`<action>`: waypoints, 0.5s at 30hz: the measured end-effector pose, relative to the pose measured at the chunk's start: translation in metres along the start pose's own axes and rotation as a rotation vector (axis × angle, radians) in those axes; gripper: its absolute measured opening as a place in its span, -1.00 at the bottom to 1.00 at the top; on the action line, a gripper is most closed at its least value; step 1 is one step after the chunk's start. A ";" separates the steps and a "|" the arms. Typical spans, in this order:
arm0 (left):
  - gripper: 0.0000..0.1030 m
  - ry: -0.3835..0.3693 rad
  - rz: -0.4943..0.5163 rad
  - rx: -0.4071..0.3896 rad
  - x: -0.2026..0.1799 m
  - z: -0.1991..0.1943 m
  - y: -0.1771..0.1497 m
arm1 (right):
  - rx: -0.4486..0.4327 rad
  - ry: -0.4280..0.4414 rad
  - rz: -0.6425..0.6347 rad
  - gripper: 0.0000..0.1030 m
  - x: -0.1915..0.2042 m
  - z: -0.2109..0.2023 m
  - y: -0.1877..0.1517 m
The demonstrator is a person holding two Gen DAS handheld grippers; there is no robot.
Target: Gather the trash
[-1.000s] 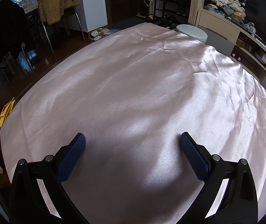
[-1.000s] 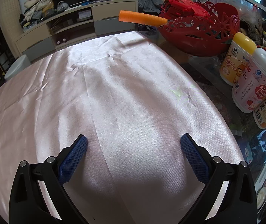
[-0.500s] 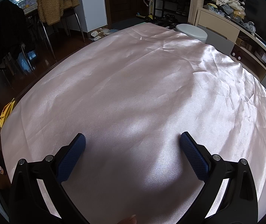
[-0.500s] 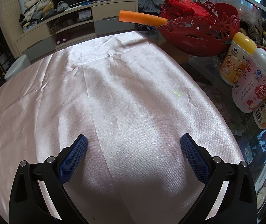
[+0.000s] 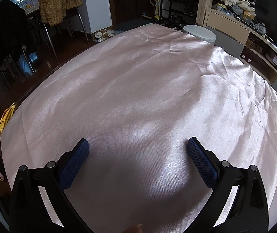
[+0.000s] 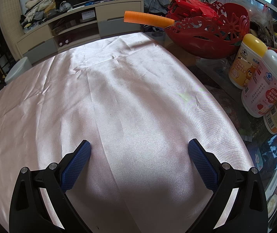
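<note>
**Over the pink cloth: both tools idle, no trash in reach**

Above the table (image 5: 138, 89), draped in a pink satin cloth (image 6: 130, 104), the left tool (image 5: 138, 147) and the right tool (image 6: 139, 149) each hover with blue pads spread wide apart, holding nothing. No trash shows on the cloth in either view; where it lies cannot be told. At the right edge stand a red basket (image 6: 212, 36) with an orange handle (image 6: 148, 18) protruding, and several labelled bottles (image 6: 266, 85). A white round lidded bin (image 5: 199, 33) sits beyond the far edge. Judged stage: searching, before any pickup. The next move calls for locating an item, then closing a tool around it.
</note>
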State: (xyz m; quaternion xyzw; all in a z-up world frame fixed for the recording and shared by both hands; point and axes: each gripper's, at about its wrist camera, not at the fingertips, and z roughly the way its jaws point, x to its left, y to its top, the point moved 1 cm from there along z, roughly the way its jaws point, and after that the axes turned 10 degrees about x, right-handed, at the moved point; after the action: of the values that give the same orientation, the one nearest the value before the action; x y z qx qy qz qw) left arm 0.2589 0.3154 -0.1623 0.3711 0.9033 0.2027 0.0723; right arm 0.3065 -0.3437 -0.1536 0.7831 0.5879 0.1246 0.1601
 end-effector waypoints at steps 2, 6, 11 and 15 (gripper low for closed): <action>0.87 0.002 0.003 -0.001 0.000 0.000 0.000 | 0.000 0.000 0.000 0.96 0.000 0.000 0.000; 0.87 -0.007 0.017 -0.001 -0.002 0.000 0.000 | 0.000 0.000 0.000 0.96 0.000 0.000 0.000; 0.87 -0.012 0.028 -0.001 -0.003 0.000 -0.001 | 0.000 0.000 0.000 0.96 0.000 0.000 0.000; 0.87 -0.012 0.027 -0.001 -0.004 0.000 -0.001 | 0.000 0.000 0.000 0.96 0.000 0.000 0.000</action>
State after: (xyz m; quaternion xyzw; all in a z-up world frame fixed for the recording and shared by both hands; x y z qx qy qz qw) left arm 0.2610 0.3124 -0.1624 0.3846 0.8977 0.2017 0.0749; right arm 0.3066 -0.3435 -0.1536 0.7831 0.5879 0.1245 0.1601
